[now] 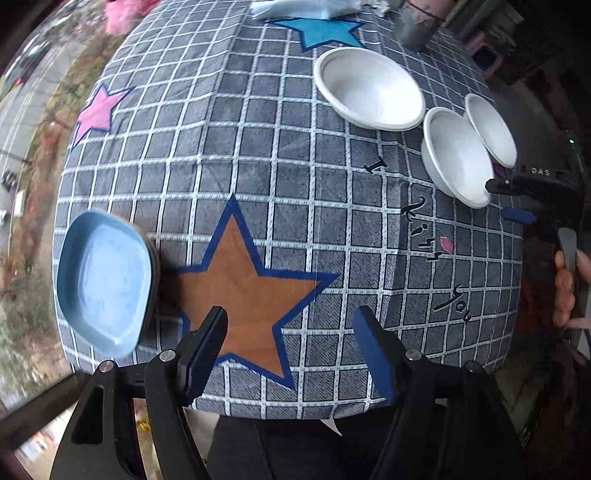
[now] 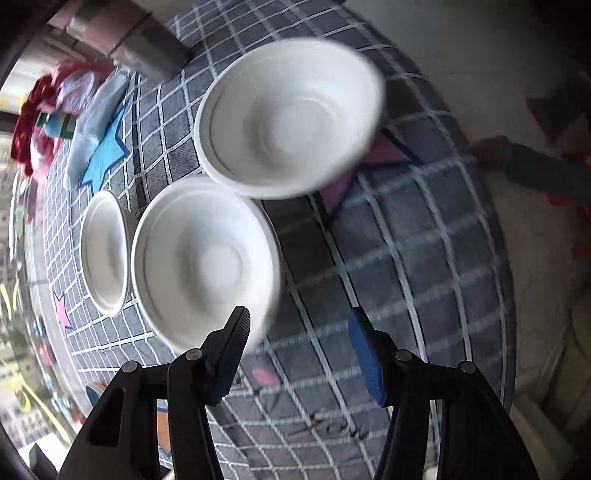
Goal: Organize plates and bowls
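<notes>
Bowls, three of them and all white, sit upright on the far right part of a round counter (image 1: 258, 147) covered by a grey checked cloth with star patches. In the left wrist view the largest-looking bowl (image 1: 369, 88) stands alone near a teal star (image 1: 321, 31), while the middle bowl (image 1: 456, 157) and the outer bowl (image 1: 489, 129) stand close together at the counter's right edge, their rims touching or nearly so. A blue plate (image 1: 105, 280) rests near the left edge, just beside an orange star (image 1: 243, 288); a darker rim shows beneath it, though whether that is a second plate is unclear.

The left gripper (image 1: 291, 347) hovers over the orange star with its fingers apart and nothing between them. The right gripper (image 2: 299, 350) is likewise spread and holds nothing; in its own view the nearest bowl (image 2: 207, 258) lies just ahead of its left finger (image 2: 231, 347), with another bowl (image 2: 288, 114) beyond it and the third (image 2: 105, 251) off to the left. A grey metal cup (image 1: 419, 26) and a folded pale blue cloth (image 1: 303, 7) lie at the far edge.
</notes>
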A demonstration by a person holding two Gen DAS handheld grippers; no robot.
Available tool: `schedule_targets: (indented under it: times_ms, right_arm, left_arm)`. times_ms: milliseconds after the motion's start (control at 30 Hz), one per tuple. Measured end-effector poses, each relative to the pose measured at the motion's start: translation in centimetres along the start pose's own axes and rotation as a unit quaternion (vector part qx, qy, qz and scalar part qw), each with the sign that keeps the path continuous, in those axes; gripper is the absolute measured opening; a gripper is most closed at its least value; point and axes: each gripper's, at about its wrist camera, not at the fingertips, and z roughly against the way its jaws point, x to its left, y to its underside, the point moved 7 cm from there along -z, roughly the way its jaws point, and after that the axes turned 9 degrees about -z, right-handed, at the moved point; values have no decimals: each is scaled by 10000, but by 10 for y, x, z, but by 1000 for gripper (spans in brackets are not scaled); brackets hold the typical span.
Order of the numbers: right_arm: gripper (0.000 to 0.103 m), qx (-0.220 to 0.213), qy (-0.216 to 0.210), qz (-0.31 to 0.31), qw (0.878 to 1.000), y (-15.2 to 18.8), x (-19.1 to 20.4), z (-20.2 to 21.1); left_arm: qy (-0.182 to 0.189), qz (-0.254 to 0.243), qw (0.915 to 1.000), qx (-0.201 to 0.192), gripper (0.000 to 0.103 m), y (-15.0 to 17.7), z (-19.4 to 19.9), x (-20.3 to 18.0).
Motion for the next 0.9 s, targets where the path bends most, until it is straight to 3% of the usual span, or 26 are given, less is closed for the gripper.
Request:
schedule_targets:
  times_ms: [100,200,433,600,767,900]
  right_arm:
    - [58,143,37,185,9997,-8,8,-23]
    - [16,333,-71,351,9988,-9,17,-37]
    - [12,511,-440,512,9964,9,16,-38]
    - [11,1005,-616,849,9894,53,8,-34]
    - [11,1656,-261,1474,9748,124,-19,-44]
    - [15,2011,-79,1538,9674,155,-38,-57]
  left_arm:
    - [-104,177,9998,45,74,12,3,-2]
    - [-190,319,9993,37,75,19,7,-1]
    - [9,572,9982,191,75,5,-7,-2]
    - [144,131,9997,142,76,-26,-13,-24]
    - [282,-74,9994,173,77,-49,-26,-35]
    - [368,5,9992,148,77,-78,-35,-32]
